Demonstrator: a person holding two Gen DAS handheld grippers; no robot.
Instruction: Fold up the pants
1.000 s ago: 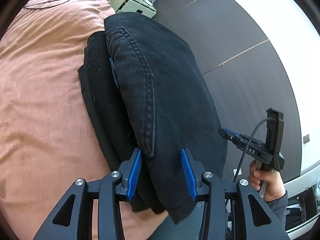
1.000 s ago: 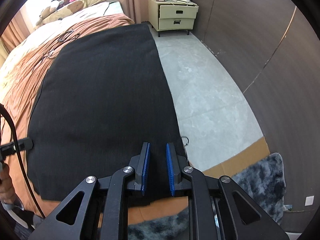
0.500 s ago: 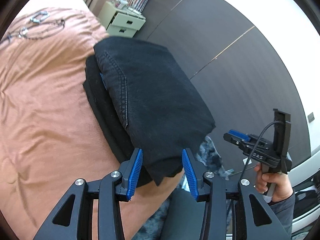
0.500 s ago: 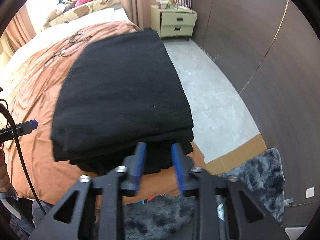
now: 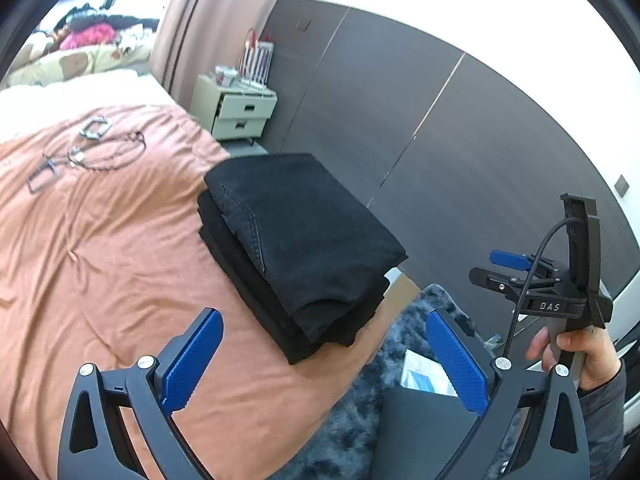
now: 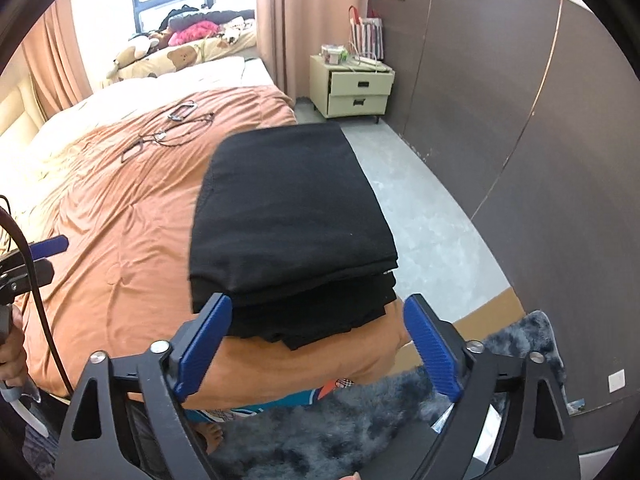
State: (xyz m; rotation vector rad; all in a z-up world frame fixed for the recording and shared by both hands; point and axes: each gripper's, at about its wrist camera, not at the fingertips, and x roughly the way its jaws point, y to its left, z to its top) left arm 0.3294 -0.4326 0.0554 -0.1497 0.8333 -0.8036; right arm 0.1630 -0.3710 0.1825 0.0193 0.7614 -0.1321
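Left wrist view alone shows the pocket seam (image 5: 256, 236) on folded pants (image 5: 304, 240) (both grippers released, empty).

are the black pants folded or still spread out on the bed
Folded: the black pants sit as a compact stack of layers at the edge of the bed, with neither tool touching them.

pants (image 5: 304, 236): showing matt black denim, visibly stitched
bedspread (image 5: 100, 248): looking like soft, creased orange cloth
rug (image 6: 360, 432): showing shaggy grey pile
pads (image 6: 434, 354): appearing as ribbed blue plastic
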